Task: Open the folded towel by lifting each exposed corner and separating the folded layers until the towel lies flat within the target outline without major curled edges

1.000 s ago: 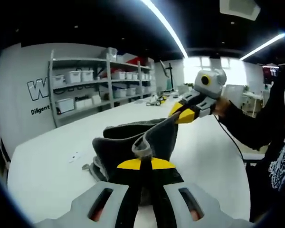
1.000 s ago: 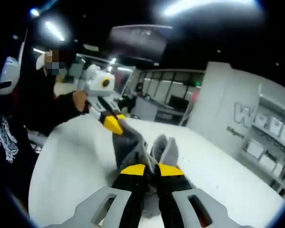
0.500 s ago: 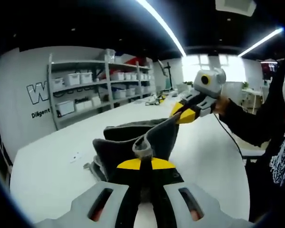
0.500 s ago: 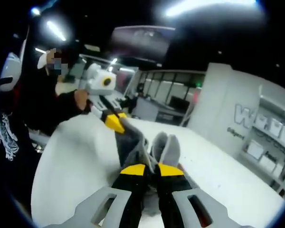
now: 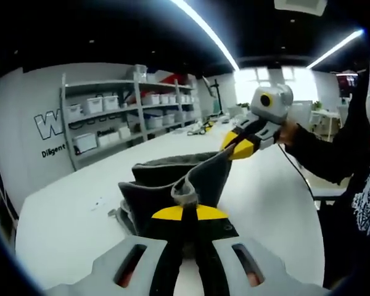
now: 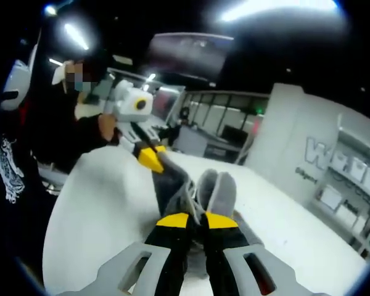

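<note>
1. Almost nothing has changed over the last second: I still hold the grey towel (image 5: 172,182) up off the white table (image 5: 61,228), pinched at two corners, and it hangs bunched between my hands just as before.
2. My left gripper (image 5: 183,213) is clamped tight on one corner, a tuft of cloth poking up between the yellow tips.
3. My right gripper (image 6: 196,219) is likewise closed on the opposite corner.
4. To me that means the spreading is stalled; the layers are not yet separated, and I cannot make out any target outline.
5. Around: shelves with white bins (image 5: 105,102) against the wall, well apart, and the table looks clear enough to lay the towel down.
</note>
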Available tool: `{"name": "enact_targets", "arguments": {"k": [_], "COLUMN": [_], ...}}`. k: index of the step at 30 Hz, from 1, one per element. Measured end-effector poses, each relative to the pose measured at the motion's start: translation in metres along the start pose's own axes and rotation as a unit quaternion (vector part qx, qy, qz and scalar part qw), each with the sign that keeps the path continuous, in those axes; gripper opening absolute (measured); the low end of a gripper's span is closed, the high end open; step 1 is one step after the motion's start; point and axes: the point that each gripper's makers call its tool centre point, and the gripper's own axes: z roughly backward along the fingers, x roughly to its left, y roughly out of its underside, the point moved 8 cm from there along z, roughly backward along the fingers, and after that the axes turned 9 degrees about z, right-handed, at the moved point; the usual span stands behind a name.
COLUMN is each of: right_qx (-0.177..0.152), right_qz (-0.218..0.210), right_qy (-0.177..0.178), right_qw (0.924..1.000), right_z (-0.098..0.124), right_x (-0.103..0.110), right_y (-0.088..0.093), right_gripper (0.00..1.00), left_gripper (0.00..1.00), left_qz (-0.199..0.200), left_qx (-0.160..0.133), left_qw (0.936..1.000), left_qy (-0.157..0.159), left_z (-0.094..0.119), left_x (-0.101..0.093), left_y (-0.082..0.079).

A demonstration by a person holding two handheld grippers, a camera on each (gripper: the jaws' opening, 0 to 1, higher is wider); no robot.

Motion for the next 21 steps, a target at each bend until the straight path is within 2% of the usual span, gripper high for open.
{"name": "enact_targets", "arguments": {"k": [8,11,13,21], "right_qx": [0.005,0.007,0.008,0.018], "right_qz": [0.012,0.018,0.022,0.043], "right_qy": [0.004,0.005,0.005,-0.005], "right_qw": [0.9999,0.9998,0.9997,0.9989], "right_z": [0.0,0.001,0.002,0.001], "right_x": [0.005,0.011,0.014,0.027], "right_y": [0.0,0.0,0.001,0.002], "right_gripper": [0.04,0.04,0.04,0.04], "left_gripper": [0.03,0.03,0.03,0.03], "left_qz": [-0.004,-0.01,-0.02,-0.063], "left_qx": [-0.01,-0.013,-0.015,-0.007], "left_qw": [0.9999,0.9998,0.9996,0.998], "left_qy": [-0.007,-0.008,-0.009,-0.005], "left_z": [0.002,0.003,0.002,0.009], "left_x": [-0.002,-0.009,-0.018,-0.022], "left_y": [0.006,0.009,0.011,0.024]}}
